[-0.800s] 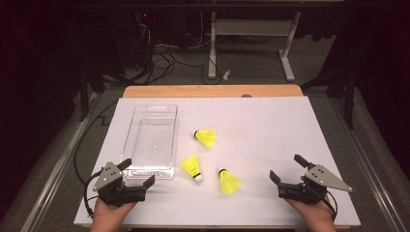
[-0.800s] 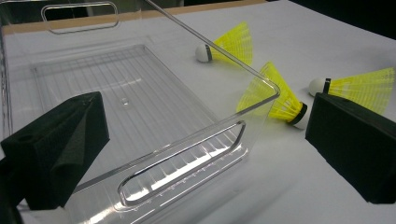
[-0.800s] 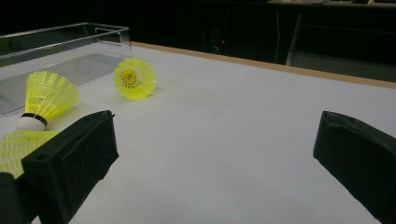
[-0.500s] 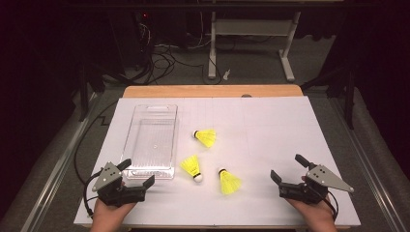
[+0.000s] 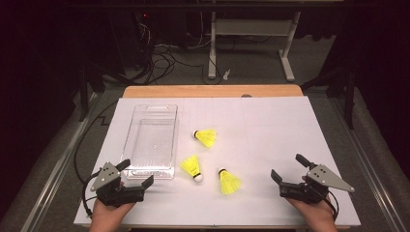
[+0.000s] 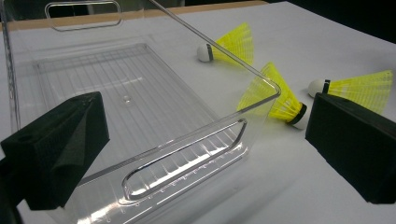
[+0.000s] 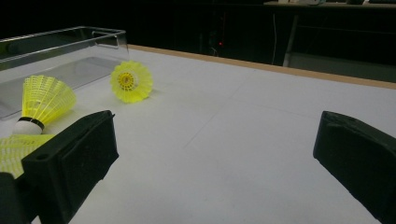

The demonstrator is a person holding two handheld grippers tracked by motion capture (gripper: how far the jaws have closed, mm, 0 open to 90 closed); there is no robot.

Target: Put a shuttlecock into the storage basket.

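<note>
Nothing is picked up yet: the work looks to be at its start, with three yellow shuttlecocks loose on the white desk (image 5: 270, 125) and a clear bin (image 5: 151, 116) standing empty at the left. The left claw (image 5: 138, 175) rests at the near left, just beside the bin's near end, jaws wide and empty. The right claw (image 5: 290, 171) sits at the near right, also wide and empty.

The far shuttlecock (image 5: 206, 137) lies right of the bin; the middle shuttlecock (image 5: 191, 167) is nearest the left claw; the near shuttlecock (image 5: 228, 181) lies between the two claws. A sensible next move is probably to reach a claw over one shuttlecock and close gently on its skirt, since that looks easy to crush.
</note>
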